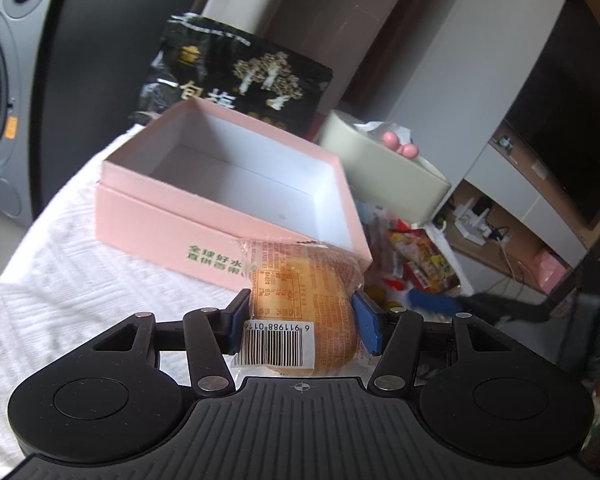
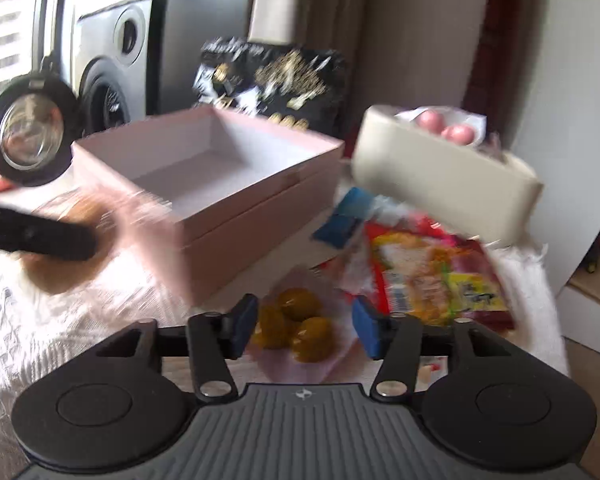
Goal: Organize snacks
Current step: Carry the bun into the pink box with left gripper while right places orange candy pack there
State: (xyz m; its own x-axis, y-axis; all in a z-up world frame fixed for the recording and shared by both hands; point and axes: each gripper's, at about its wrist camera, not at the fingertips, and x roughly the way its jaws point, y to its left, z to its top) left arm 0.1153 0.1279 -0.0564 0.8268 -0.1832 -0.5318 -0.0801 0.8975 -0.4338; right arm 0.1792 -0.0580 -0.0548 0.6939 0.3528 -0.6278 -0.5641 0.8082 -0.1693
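My left gripper [image 1: 302, 322] is shut on a wrapped bread bun [image 1: 312, 300] with a barcode label, held just in front of the near wall of the open pink box [image 1: 172, 216]. The box's white inside shows nothing in it. In the right wrist view the same bun [image 2: 72, 240] and left gripper [image 2: 36, 236] appear blurred at the box's left corner [image 2: 236, 216]. My right gripper [image 2: 306, 328] is open above a clear pack of yellow-brown sweets [image 2: 300, 324]. A red and yellow snack packet [image 2: 432, 276] and a blue packet [image 2: 344, 216] lie beyond it.
A beige bowl [image 1: 380, 168] with pink balls stands right of the box. A black snack bag [image 1: 236, 76] leans behind the box. White cloth [image 1: 80, 272] covers the table. A washing machine [image 1: 4, 92] stands at left. The table's right edge drops to the floor.
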